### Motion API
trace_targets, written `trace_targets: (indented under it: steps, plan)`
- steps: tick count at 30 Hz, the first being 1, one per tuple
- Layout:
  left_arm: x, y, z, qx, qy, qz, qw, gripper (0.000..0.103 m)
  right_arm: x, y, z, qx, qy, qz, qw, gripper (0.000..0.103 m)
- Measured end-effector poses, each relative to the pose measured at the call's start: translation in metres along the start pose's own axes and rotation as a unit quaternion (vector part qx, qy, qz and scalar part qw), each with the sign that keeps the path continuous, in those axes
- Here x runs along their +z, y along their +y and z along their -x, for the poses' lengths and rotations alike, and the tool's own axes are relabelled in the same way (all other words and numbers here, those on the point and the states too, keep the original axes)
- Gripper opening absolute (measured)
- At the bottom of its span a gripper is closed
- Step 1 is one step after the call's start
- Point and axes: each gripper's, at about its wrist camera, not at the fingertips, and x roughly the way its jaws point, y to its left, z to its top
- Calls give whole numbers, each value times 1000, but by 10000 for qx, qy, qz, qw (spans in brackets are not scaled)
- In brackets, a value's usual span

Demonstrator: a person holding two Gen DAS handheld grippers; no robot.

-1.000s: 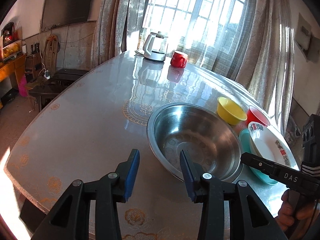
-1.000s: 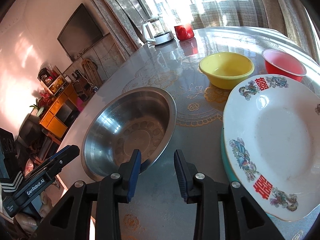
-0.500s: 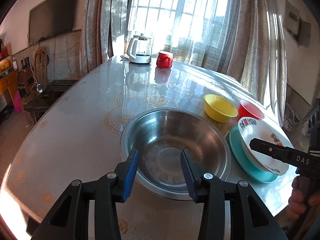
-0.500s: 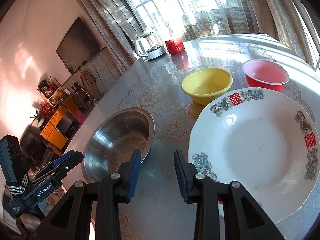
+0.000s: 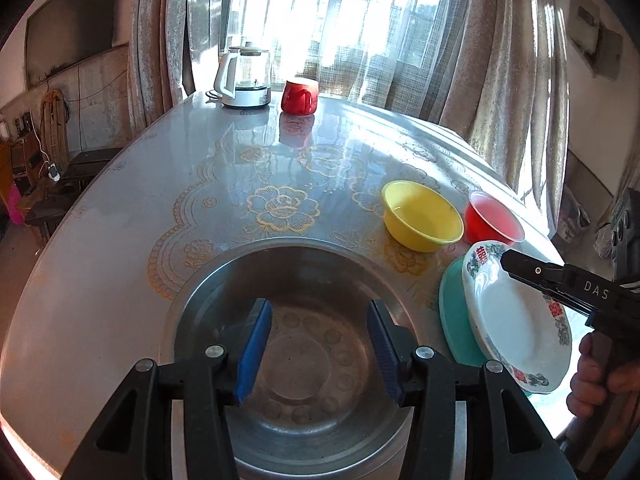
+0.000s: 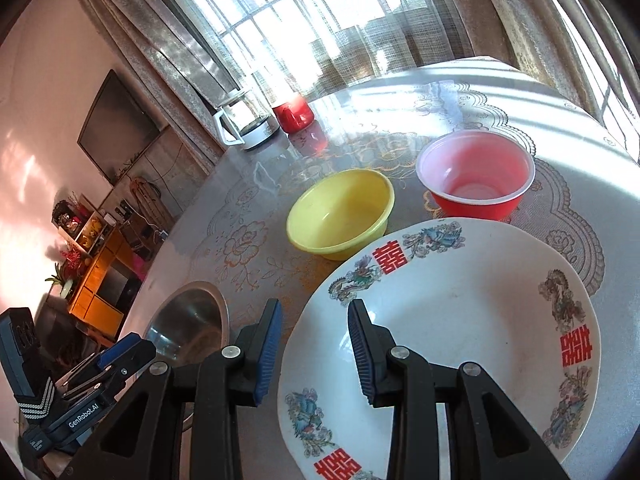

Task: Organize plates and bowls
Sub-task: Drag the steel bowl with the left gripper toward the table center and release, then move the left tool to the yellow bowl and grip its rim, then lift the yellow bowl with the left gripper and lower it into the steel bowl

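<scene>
A large steel basin sits at the table's near edge. My left gripper is open and empty, its fingers over the basin's inside. A white patterned plate lies on a teal plate to the right. My right gripper is open and empty, straddling the white plate's left rim; it also shows in the left wrist view. A yellow bowl and a red bowl stand behind the plates. The basin shows in the right wrist view, the left gripper beside it.
A glass kettle and a red mug stand at the table's far end by the curtained window. The round table has a glossy lace-pattern top. Chairs and cabinets stand to the left, off the table.
My left gripper moved forward over the basin. My right gripper swung right and forward, from beside the basin to the white plate's left rim. Both stayed open.
</scene>
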Motion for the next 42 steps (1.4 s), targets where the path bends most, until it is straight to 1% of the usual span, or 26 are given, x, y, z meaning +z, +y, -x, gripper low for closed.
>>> trace_targets:
  steps: [2,6,12,16,18,22,25,26,27,29,30,32,34,37,40,42]
  plan:
    - [9,-1,-11,-249,175,168,9994,50,11,-5,-5,-103,4,-26,9999,32]
    - [30,-10,-29,-468,260,268,9982,50,30,-11,-18,-273,17,-39,9996,30]
    - [58,-26,-62,-713,483,389,9955,48,52,-19,-49,-690,269,-32,9972,28]
    - [73,-35,-84,-790,576,535,9938,48,61,-23,-64,-844,393,1,9957,28]
    - [79,-38,-96,-846,684,567,9924,44,64,-26,-71,-937,473,3,9945,28]
    - [87,-42,-119,-823,897,701,9901,40,68,-27,-82,-991,567,73,9934,28]
    - [90,-45,-135,-772,1039,697,9891,39,71,-27,-89,-1033,627,77,9926,28]
    - [90,-46,-140,-763,1114,718,9882,38,71,-26,-91,-1057,650,100,9922,28]
    - [90,-48,-145,-802,1185,729,9870,31,71,-26,-93,-1081,680,126,9917,26]
    - [90,-52,-153,-889,1280,685,9854,26,71,-26,-97,-1108,720,155,9911,21]
    - [89,-53,-155,-969,1303,711,9842,21,71,-25,-98,-1118,724,199,9909,19]
    - [88,-55,-155,-1022,1260,746,9839,20,71,-22,-100,-1172,727,276,9901,15]
    - [88,-54,-148,-1126,1124,743,9845,20,69,-22,-97,-1167,675,272,9905,15]
    - [88,-50,-135,-1222,1047,759,9840,20,69,-23,-89,-1021,582,222,9928,15]
    - [86,-50,-118,-1145,887,660,9873,20,67,-16,-79,-891,486,232,9946,15]
    - [84,-47,-109,-1126,835,674,9878,20,65,-9,-73,-816,444,233,9954,15]
